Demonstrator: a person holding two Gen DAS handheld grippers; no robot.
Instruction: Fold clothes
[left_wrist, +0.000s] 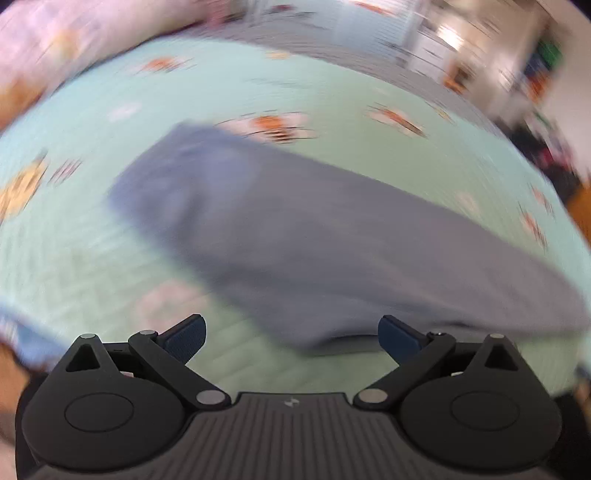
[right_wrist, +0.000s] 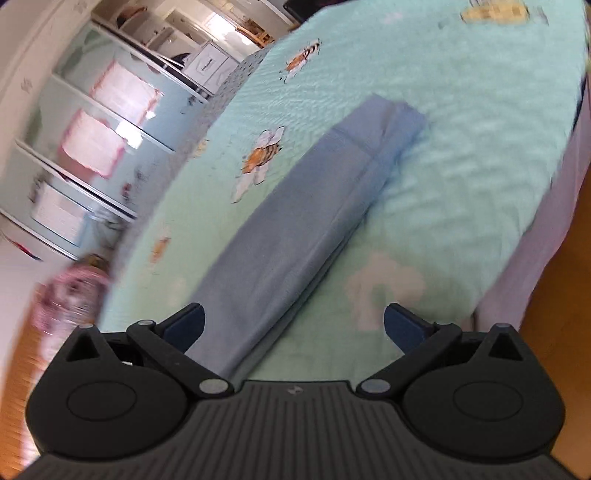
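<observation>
A blue-grey garment (left_wrist: 288, 236) lies folded into a long narrow strip on the mint-green bedspread (left_wrist: 81, 236). The left wrist view is blurred by motion. My left gripper (left_wrist: 291, 338) hangs open just above the strip's near edge, with nothing between its fingers. In the right wrist view the same garment (right_wrist: 295, 229) runs away from me, its seamed end at the far tip. My right gripper (right_wrist: 293, 328) is open over the strip's near end, the left finger (right_wrist: 186, 326) above the cloth and the right one above the bedspread (right_wrist: 461, 155).
The bedspread carries bee and flower prints (right_wrist: 260, 158). White shelves with pink boxes (right_wrist: 110, 122) stand beyond the bed's far side. A wooden floor (right_wrist: 557, 314) shows past the bed's right edge. A pink patterned object (right_wrist: 72, 295) sits at the left.
</observation>
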